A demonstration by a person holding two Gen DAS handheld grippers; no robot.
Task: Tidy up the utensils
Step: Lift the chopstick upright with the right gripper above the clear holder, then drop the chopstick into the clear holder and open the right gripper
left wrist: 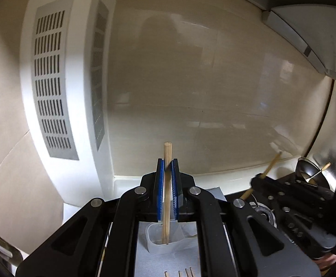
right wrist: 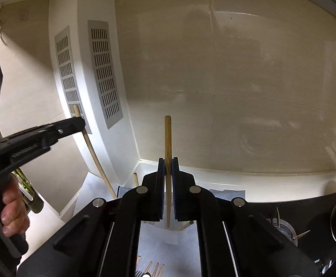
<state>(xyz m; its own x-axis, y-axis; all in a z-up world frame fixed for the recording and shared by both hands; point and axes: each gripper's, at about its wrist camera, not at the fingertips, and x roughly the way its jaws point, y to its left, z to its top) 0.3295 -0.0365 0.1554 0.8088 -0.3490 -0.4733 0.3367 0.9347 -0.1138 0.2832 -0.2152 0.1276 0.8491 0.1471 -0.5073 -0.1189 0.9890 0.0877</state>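
Observation:
My left gripper (left wrist: pixel 167 164) is shut on a wooden chopstick (left wrist: pixel 167 194) held upright, its lower tip inside a clear plastic cup (left wrist: pixel 168 236) on a grey mat. My right gripper (right wrist: pixel 167 162) is shut on a second wooden chopstick (right wrist: pixel 168 143), also upright over the mat. In the right wrist view the left gripper (right wrist: pixel 79 122) shows at the left with its chopstick (right wrist: pixel 94 154) slanting down. In the left wrist view the right gripper (left wrist: pixel 259 176) shows at the right with its chopstick (left wrist: pixel 270 166). Fork tines (right wrist: pixel 155 269) lie at the bottom edge.
A beige tiled wall (left wrist: pixel 202 80) and a white column with grey vent grilles (left wrist: pixel 50 78) stand behind. A black stove top (right wrist: pixel 283 210) with a burner lies to the right. A metal ladle (left wrist: pixel 307 170) stands at the far right. A green bottle (right wrist: pixel 32 198) is at the left.

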